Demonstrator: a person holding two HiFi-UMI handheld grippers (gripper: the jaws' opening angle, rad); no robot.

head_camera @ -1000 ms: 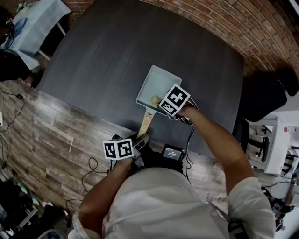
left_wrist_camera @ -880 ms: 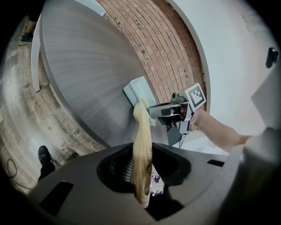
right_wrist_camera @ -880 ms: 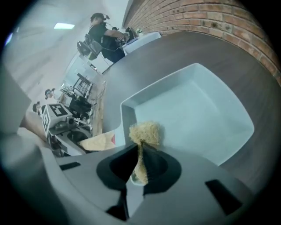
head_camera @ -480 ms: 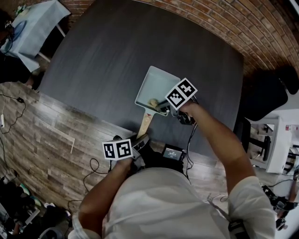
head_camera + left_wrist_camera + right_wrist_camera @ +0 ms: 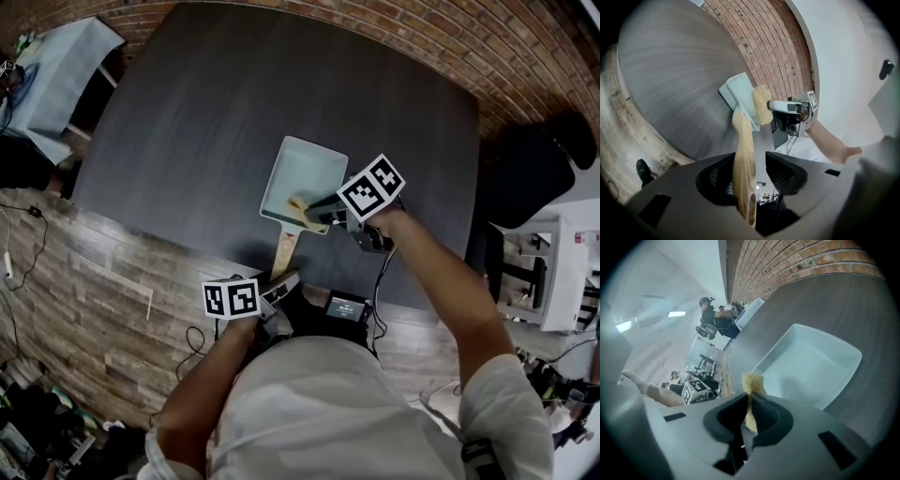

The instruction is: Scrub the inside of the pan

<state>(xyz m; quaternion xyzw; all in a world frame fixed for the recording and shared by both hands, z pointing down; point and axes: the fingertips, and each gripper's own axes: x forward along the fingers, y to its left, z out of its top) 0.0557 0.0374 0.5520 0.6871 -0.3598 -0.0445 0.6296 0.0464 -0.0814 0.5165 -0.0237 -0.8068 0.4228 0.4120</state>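
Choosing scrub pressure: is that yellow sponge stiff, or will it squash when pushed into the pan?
Probably squashes: the right claw pinches the sponge thin, yet it bulges beyond the jaws. Likely light: one pinched edge carries it. Its fuzzy surface should grip, not slip.

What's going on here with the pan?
A person is working a pale rectangular pan on a dark table with two handheld grippers. The left gripper has the pan's wooden handle between its jaws, but they have just been opening, and the handle lies against one pad with a gap at the other. The right gripper is clamped on a yellow sponge, held over the pan's handle-side edge. Whether the sponge touches the pan isn't clear.
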